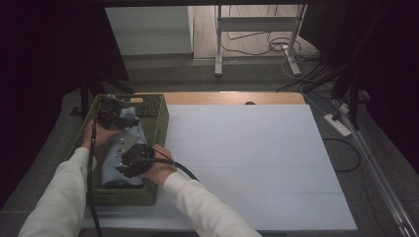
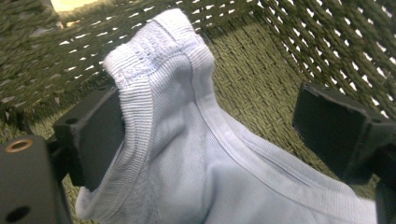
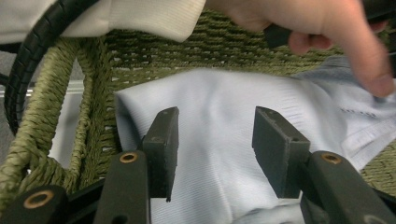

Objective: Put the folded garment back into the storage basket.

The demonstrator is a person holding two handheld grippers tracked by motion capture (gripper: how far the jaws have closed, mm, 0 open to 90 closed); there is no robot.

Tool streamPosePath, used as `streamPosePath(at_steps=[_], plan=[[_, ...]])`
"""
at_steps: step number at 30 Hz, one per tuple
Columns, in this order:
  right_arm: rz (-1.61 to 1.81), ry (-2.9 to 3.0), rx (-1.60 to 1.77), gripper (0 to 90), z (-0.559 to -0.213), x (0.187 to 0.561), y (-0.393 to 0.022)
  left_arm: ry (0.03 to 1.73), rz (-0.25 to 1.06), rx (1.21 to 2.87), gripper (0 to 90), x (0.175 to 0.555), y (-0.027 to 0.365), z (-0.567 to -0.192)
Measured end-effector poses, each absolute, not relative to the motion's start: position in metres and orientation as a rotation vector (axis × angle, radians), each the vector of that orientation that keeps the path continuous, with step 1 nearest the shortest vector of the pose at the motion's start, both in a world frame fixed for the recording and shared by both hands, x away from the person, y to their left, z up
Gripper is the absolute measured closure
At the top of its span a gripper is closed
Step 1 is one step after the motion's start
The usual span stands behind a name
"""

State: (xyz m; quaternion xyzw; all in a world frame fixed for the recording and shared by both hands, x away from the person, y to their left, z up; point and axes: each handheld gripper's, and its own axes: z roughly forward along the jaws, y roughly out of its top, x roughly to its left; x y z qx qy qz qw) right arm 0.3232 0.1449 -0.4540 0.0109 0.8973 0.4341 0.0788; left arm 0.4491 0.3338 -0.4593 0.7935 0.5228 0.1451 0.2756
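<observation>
The right gripper rises from the bottom of the frame, its two black jaws standing apart with a clear gap between them. Behind and beneath the jaws lies a pale blue ribbed knit garment, spread across the centre and right of the frame; whether the pads touch the fabric cannot be told. The garment rests inside an olive-green woven rope basket, whose thick braided wall runs down the left side and whose weave crosses the upper centre. At upper right, a hand, somewhat blurred, grips a black handle above the garment. At upper left, a white knit sleeve sits beside a black ribbed cable.
</observation>
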Motion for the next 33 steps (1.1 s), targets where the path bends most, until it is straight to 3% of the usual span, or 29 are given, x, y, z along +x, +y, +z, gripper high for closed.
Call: streamPosePath(at_steps=[6, 33], plan=[[1.323, 2.672, 0.059, 51.4, -0.449, 0.327, 0.136, 1.404, 0.412, 2.05, 12.8, 0.444, 0.341, -0.45], [1.428, 2.617, 0.226, 47.9, -0.441, 0.336, 0.071, 1.24, 0.382, 2.016, 14.3, 0.407, 0.322, -0.417]])
